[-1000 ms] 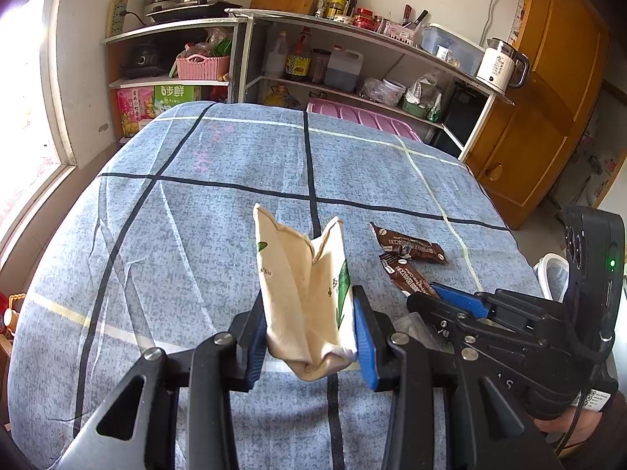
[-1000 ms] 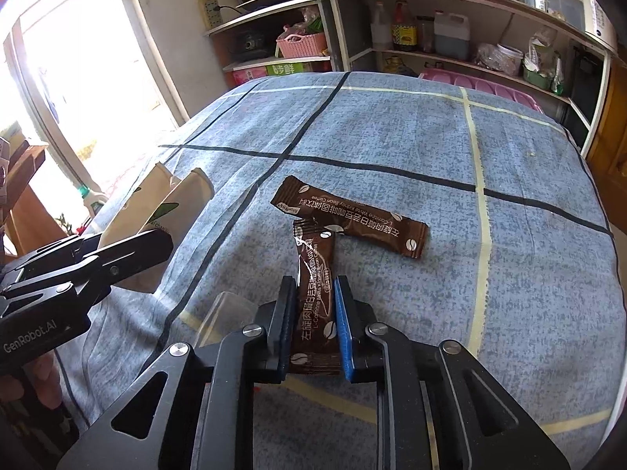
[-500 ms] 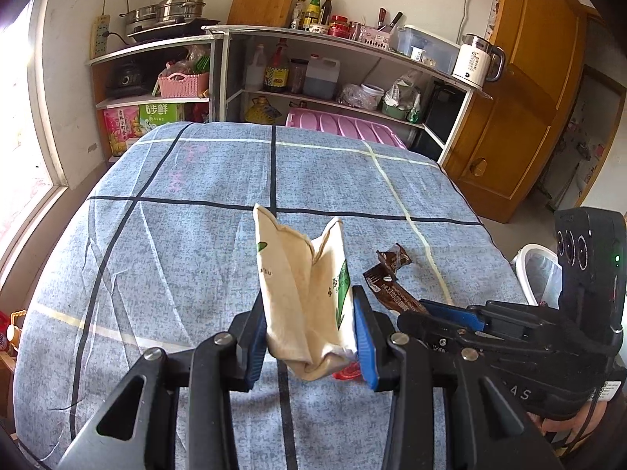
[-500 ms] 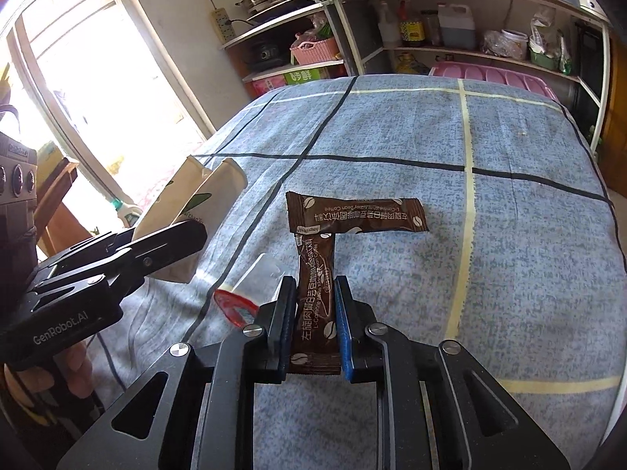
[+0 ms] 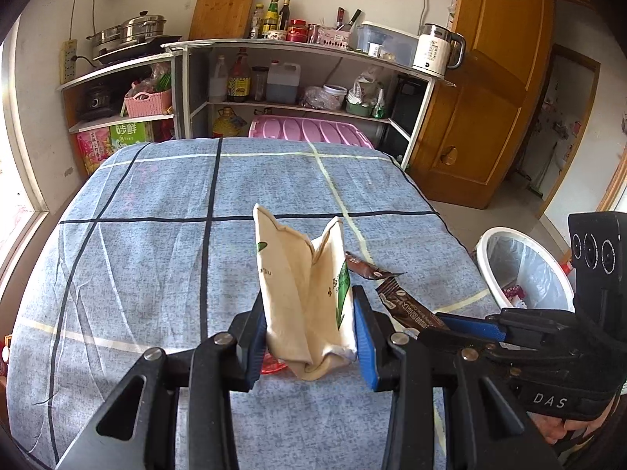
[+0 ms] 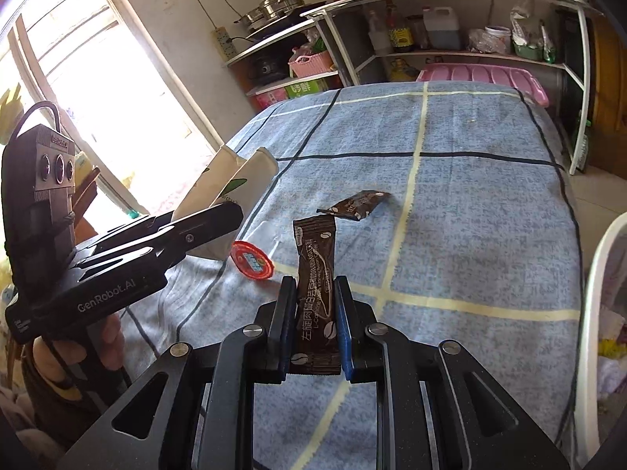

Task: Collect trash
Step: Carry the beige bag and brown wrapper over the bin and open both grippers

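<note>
My left gripper [image 5: 309, 337] is shut on a crumpled cream paper bag [image 5: 301, 293] with green print, held upright above the table; the bag also shows in the right wrist view [image 6: 231, 188]. My right gripper [image 6: 313, 313] is shut on a brown coffee sachet [image 6: 315, 274], lifted off the cloth; it also shows in the left wrist view [image 5: 407, 305]. A second brown sachet [image 6: 358, 203] lies on the blue checked tablecloth [image 6: 470, 215]. A red round lid [image 6: 251, 260] and a clear plastic piece [image 6: 264, 235] lie near the left gripper.
A white bin [image 5: 525, 270] lined with a clear bag stands off the table's right edge; its rim shows in the right wrist view [image 6: 599, 293]. Shelves [image 5: 294, 78] with bottles stand beyond the far edge. A window [image 6: 78, 78] is at the left.
Both grippers have lifted and drawn back with their loads, swinging right. The bin has come into view. The held sachet has left the table; the other sachet stays.
</note>
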`<state>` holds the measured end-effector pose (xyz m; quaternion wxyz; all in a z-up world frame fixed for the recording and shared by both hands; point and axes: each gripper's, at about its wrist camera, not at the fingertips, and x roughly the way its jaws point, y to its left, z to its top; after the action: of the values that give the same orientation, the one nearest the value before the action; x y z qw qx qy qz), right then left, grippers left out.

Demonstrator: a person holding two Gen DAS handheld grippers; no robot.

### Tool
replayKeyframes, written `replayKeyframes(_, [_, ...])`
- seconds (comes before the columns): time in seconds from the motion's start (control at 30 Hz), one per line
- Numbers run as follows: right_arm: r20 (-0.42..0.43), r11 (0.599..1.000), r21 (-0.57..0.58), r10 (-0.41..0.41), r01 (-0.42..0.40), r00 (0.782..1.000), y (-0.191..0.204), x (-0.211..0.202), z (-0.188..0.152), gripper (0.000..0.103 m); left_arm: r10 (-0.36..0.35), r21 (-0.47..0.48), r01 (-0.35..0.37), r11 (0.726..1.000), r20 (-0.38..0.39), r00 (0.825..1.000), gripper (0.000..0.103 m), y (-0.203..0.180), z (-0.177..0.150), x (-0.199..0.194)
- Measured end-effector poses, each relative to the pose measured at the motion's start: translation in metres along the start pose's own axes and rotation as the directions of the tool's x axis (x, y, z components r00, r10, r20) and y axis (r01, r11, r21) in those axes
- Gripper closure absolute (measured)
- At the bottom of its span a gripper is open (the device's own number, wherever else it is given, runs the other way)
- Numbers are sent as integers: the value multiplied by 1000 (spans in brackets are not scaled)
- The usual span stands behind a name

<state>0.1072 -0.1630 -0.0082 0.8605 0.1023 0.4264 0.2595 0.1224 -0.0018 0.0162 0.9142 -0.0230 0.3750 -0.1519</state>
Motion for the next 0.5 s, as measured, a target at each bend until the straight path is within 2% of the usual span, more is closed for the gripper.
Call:
replayKeyframes(0.2, [14, 999, 34, -15, 14, 1000, -15, -24, -13, 83, -28, 36, 28, 999, 4, 1000, 63, -27, 0, -1])
replayKeyframes(0.5, [98, 991, 97, -104, 95, 990, -40, -64, -24, 83, -72, 96, 72, 993, -1, 997, 63, -69, -1, 0])
